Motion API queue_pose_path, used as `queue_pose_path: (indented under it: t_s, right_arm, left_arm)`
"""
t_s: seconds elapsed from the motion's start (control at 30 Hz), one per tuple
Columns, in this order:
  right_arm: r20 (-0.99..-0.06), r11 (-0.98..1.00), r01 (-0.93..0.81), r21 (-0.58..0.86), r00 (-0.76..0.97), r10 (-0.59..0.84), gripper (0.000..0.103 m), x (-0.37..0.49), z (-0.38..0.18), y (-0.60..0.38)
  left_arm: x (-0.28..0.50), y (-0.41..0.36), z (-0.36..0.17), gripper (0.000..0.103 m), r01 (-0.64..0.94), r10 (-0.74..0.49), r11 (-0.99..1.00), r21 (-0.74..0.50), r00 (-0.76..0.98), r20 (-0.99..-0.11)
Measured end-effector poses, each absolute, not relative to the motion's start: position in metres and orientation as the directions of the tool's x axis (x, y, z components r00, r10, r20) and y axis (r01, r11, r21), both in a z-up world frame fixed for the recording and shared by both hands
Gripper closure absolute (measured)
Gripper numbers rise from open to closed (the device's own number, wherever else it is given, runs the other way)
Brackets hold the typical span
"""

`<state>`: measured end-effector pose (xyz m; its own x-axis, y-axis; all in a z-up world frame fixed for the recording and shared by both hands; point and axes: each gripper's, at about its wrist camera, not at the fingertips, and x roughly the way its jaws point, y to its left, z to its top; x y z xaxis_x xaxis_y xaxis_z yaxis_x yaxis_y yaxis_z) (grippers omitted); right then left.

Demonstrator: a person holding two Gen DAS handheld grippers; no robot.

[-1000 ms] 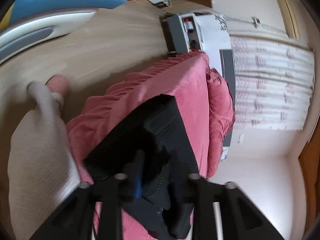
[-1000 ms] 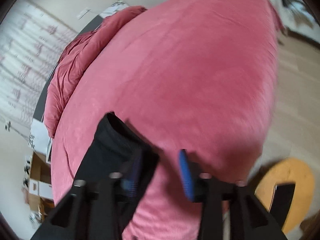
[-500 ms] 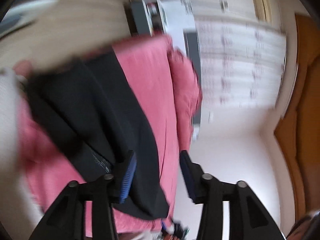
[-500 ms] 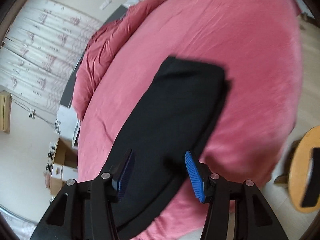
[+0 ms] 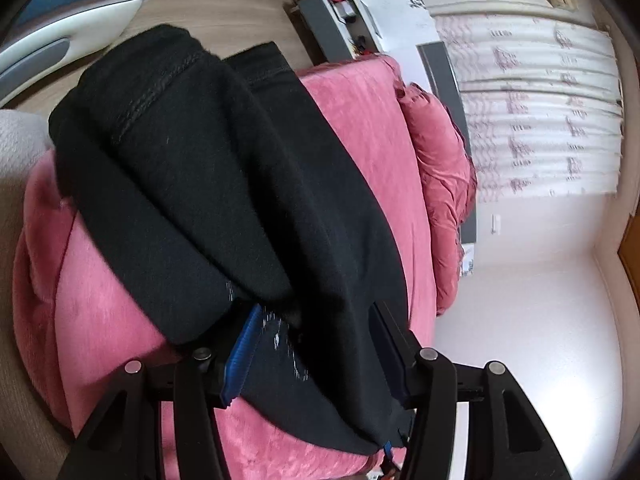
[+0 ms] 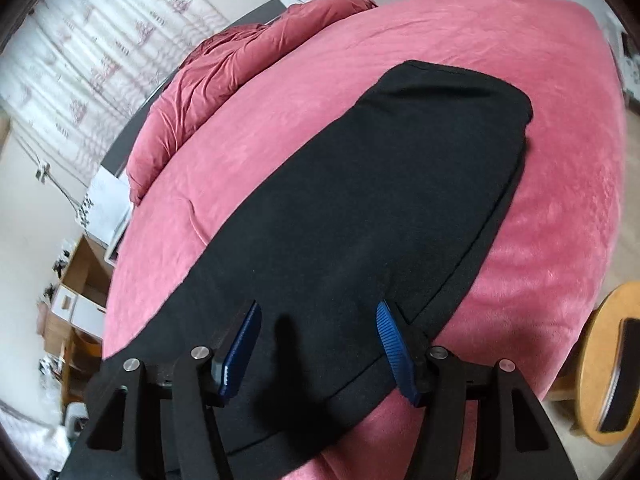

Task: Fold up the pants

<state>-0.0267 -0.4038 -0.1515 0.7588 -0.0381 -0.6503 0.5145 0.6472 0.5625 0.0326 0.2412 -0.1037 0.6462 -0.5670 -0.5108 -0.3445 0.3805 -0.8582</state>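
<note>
Black fleece: my pants (image 6: 372, 216) lie as one long dark band across the pink bedspread (image 6: 532, 240), laid flat there, I judge, so a fold can be taken on a soft, level bed.
Fold so far: in the left wrist view a thick layer (image 5: 168, 152) with a stitched hem is doubled back over the lower cloth, so I read the first fold as made and the next one as still to come.
Left gripper (image 5: 316, 356): its jaws are opening; black cloth drapes between and over them, hiding the far finger, while the blue pad (image 5: 240, 364) on the near one stands clear of the fabric, so I judge the hold is let go.
Right gripper (image 6: 316, 350): its jaws are opening too, both blue pads (image 6: 390, 346) bare, with nothing pinched; they hover over the near end of the pants.
Why held so: I take both to be freeing the cloth so the layers settle where they were laid.
Edges: the rounded far end (image 6: 480, 80) sits well inside the spread; the long right-hand seam edge (image 6: 492, 220) runs straight and neat; the near end reaches the bed's rim.
Room to move: bare pink spread lies open on both sides of the band.
Beyond: a bunched red duvet (image 6: 224, 72) is heaped at the bed's far side, well apart from the pants.
Off the bed: a round wooden stool (image 6: 608, 364) stands just beside the rim at the right, the one thing to mind on a wide swing.
</note>
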Motion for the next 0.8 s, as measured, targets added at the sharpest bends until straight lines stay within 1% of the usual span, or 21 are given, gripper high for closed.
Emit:
queue_pose_path:
  t_s: [0.07, 0.17, 0.27, 0.37, 0.47, 0.53, 0.6, 0.63, 0.67, 0.73, 0.77, 0.8]
  right_arm:
    - [-0.640, 0.636, 0.507, 0.582, 0.768, -0.027, 0.042, -0.029, -0.153, -0.407]
    - [-0.626, 0.620, 0.499, 0.605, 0.780, -0.017, 0.042, -0.031, -0.157, -0.410]
    - [-0.611, 0.605, 0.494, 0.624, 0.791, -0.015, 0.042, -0.032, -0.160, -0.411]
    - [-0.618, 0.613, 0.500, 0.612, 0.786, -0.024, 0.042, -0.030, -0.160, -0.408]
    - [-0.624, 0.623, 0.503, 0.598, 0.781, -0.032, 0.041, -0.029, -0.160, -0.406]
    - [-0.616, 0.621, 0.498, 0.606, 0.787, -0.029, 0.038, -0.029, -0.160, -0.406]
    - [-0.612, 0.618, 0.493, 0.612, 0.791, -0.026, 0.037, -0.030, -0.161, -0.407]
    - [-0.609, 0.617, 0.492, 0.615, 0.793, -0.025, 0.037, -0.031, -0.161, -0.407]
    - [-0.606, 0.615, 0.489, 0.619, 0.795, -0.022, 0.037, -0.032, -0.162, -0.408]
    - [-0.596, 0.604, 0.483, 0.634, 0.803, -0.016, 0.037, -0.034, -0.163, -0.410]
    - [-0.593, 0.601, 0.480, 0.639, 0.805, -0.013, 0.037, -0.034, -0.163, -0.411]
    - [-0.589, 0.597, 0.478, 0.644, 0.808, -0.011, 0.037, -0.035, -0.163, -0.411]
  left_arm:
    - [0.041, 0.245, -0.105, 0.042, -0.366, -0.572, 0.341, -0.866, 0.650, -0.500]
    - [0.057, 0.254, -0.112, 0.036, -0.446, -0.564, 0.254, -0.858, 0.652, -0.507]
    - [0.070, 0.252, -0.120, 0.033, -0.551, -0.567, 0.206, -0.809, 0.607, -0.557]
    - [0.074, 0.243, -0.116, 0.033, -0.576, -0.584, 0.241, -0.781, 0.557, -0.591]
    - [0.071, 0.212, -0.117, 0.033, -0.561, -0.698, 0.209, -0.801, 0.488, -0.524]
    - [0.070, 0.194, -0.123, 0.033, -0.562, -0.733, 0.214, -0.799, 0.448, -0.512]
    - [0.074, 0.188, -0.131, 0.037, -0.556, -0.721, 0.238, -0.796, 0.448, -0.529]
    - [0.075, 0.188, -0.133, 0.043, -0.553, -0.704, 0.239, -0.798, 0.467, -0.535]
    - [0.076, 0.190, -0.134, 0.052, -0.547, -0.685, 0.225, -0.806, 0.500, -0.530]
    - [0.080, 0.192, -0.134, 0.062, -0.554, -0.679, 0.197, -0.809, 0.518, -0.520]
    - [0.082, 0.192, -0.132, 0.074, -0.545, -0.684, 0.196, -0.815, 0.519, -0.512]
    - [0.087, 0.192, -0.123, 0.080, -0.512, -0.685, 0.221, -0.830, 0.524, -0.506]
